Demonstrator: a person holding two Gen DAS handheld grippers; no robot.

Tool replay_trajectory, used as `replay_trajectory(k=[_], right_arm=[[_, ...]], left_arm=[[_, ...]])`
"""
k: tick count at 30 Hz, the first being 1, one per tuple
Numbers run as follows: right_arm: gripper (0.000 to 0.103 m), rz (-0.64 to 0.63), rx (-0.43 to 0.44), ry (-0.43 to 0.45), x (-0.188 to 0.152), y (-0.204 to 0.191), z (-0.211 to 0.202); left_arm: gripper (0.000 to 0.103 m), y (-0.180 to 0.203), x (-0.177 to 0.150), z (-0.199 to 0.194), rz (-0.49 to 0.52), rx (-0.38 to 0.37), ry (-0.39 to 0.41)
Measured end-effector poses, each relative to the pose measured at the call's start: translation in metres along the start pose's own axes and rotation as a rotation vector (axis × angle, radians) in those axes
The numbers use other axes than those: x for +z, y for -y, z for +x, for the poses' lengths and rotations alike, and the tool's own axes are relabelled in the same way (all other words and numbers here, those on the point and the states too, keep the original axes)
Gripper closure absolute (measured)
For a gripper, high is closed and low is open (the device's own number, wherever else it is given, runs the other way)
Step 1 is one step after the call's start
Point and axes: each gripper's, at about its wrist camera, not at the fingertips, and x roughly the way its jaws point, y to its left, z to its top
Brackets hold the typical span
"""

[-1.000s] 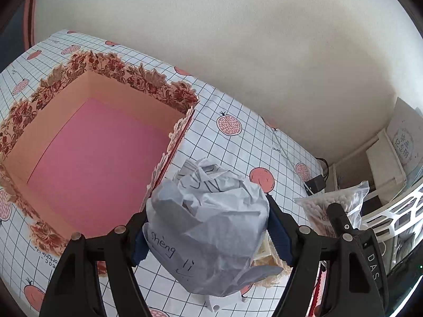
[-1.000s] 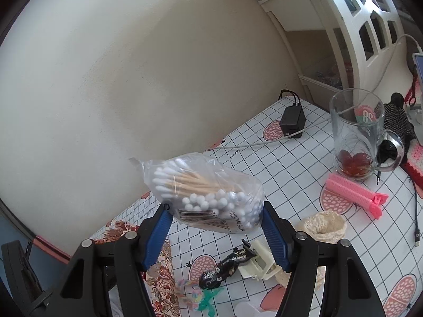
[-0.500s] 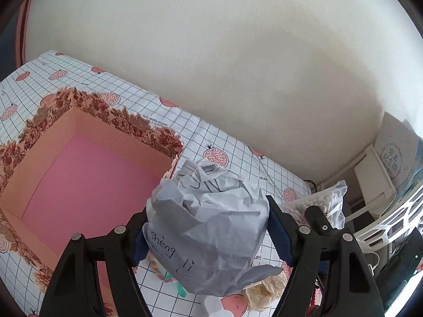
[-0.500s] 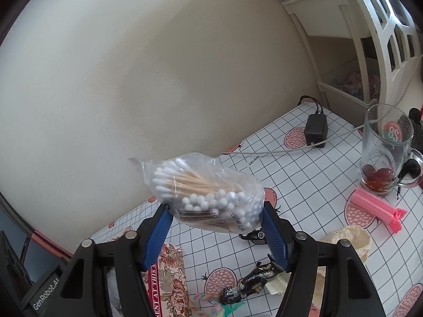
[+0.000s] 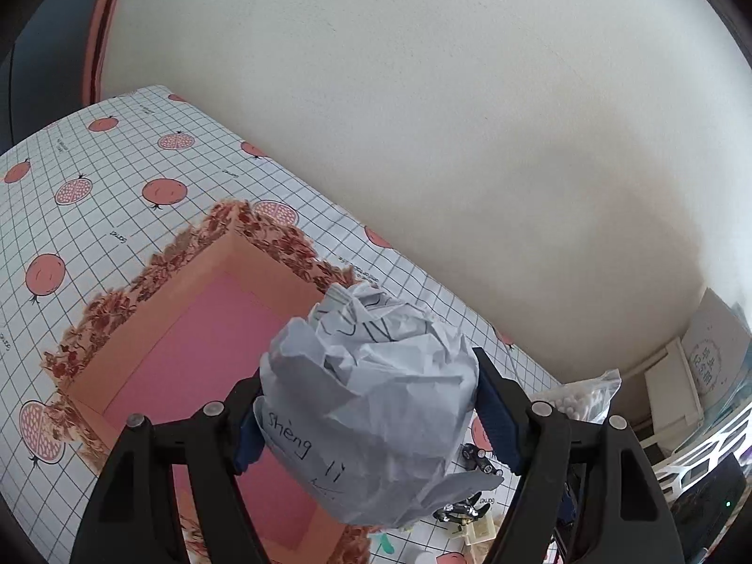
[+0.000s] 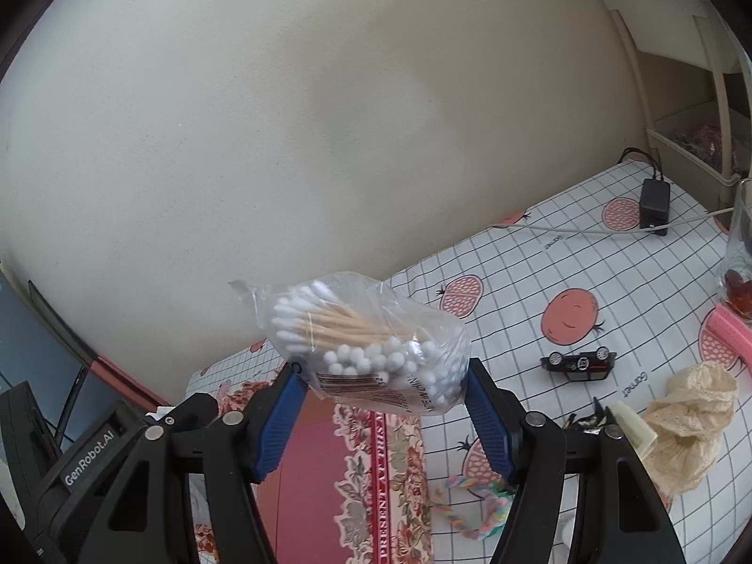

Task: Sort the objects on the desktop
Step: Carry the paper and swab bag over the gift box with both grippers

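My left gripper [image 5: 371,423] is shut on a crumpled ball of grey paper [image 5: 371,404] with handwriting on it, held in the air over the near right part of an open box [image 5: 197,329] with a pink floor and a floral rim. In the right wrist view my right gripper [image 6: 380,404] is shut on a clear bag of cotton swabs [image 6: 366,343], above the floral edge of the same box [image 6: 376,470]. The swab bag [image 5: 578,399] also shows at the right of the left wrist view.
On the gridded fruit-print tablecloth [image 6: 587,258] lie a small black toy car [image 6: 578,362], a cream lace cloth [image 6: 691,413], a pastel braided cord [image 6: 470,512], a pink clip [image 6: 728,333], a black charger with cable [image 6: 654,207] and a glass mug [image 6: 740,254]. White shelves [image 6: 681,47] stand far right.
Both grippers have swung left with their loads. The box now lies under and left of the paper ball, and the mug and clip have slid to the right edge of the right wrist view.
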Motion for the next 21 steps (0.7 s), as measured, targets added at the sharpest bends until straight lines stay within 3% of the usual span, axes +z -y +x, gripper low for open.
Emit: replay_trajectory(k=[12,21], right_arm=[[0.033,-0.092,0.054,-0.046,-0.027,-0.051,0.011],[0.033,-0.137,0.06,-0.081,-0.041,-0.069,0.023]], left_arm=[[0.026,-0.061,0.031,-0.028,-0.07,0.068,0.06],[0.026,-0.103,0.037,-0.02,-0.201,0.049,0.016]])
